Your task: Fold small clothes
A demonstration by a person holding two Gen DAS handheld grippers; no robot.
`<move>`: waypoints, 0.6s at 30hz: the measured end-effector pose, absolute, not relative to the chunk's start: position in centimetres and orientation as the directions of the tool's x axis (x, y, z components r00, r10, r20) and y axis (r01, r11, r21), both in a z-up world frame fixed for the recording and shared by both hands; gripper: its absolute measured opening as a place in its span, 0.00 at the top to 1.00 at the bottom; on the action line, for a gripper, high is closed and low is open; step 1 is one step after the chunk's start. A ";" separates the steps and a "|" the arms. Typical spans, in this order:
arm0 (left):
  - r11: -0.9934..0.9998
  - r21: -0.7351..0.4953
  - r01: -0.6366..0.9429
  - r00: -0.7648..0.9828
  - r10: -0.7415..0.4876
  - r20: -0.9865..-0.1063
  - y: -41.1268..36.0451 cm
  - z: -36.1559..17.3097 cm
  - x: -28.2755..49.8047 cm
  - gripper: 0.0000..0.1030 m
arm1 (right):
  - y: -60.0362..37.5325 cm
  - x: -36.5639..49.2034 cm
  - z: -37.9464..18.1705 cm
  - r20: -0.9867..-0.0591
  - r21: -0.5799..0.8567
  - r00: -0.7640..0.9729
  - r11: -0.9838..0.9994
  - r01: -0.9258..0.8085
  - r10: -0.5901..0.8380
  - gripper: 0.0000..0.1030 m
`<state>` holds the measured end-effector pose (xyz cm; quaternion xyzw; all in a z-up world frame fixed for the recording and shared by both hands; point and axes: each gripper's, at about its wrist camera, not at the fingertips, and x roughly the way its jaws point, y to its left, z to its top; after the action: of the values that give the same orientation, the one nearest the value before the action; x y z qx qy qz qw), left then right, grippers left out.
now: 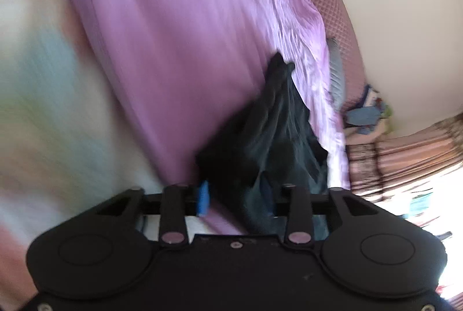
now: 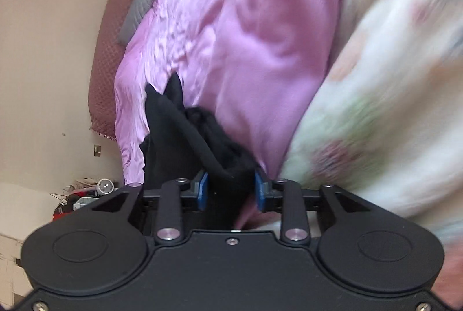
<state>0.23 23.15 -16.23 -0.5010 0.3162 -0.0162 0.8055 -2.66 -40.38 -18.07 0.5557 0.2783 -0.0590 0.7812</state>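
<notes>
A small black garment point(image 1: 269, 131) lies bunched on a purple satin sheet point(image 1: 173, 36), one end drawn up into a point. My left gripper point(image 1: 240, 195) straddles its near end. The left blue pad point(image 1: 202, 198) stands clear of the cloth, and the other pad is hidden behind the cloth. In the right wrist view the black garment point(image 2: 179, 131) runs between both blue pads of my right gripper point(image 2: 230, 189). Those pads stand apart, and pink cloth shows beside the right one. Both views are blurred.
A pale floral blanket point(image 1: 34, 93) point(image 2: 390, 79) borders the purple sheet point(image 2: 246, 36). A maroon quilted cover point(image 2: 107, 56) and a grey pillow point(image 2: 139, 9) lie by the cream wall. Clutter sits on the floor point(image 2: 84, 195). A striped curtain point(image 1: 405, 157) hangs at the right.
</notes>
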 end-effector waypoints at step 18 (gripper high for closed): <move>0.930 -0.367 -0.003 0.795 -0.221 -0.566 19.1 -8.6 24.3 0.49 | -37.6 21.9 -10.3 -0.557 0.455 0.802 0.887 0.077 0.216 0.39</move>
<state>24.27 19.08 -8.62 -0.1773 0.3151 -0.0586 0.9305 21.89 -37.60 -10.32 0.2347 0.3125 0.0378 0.9197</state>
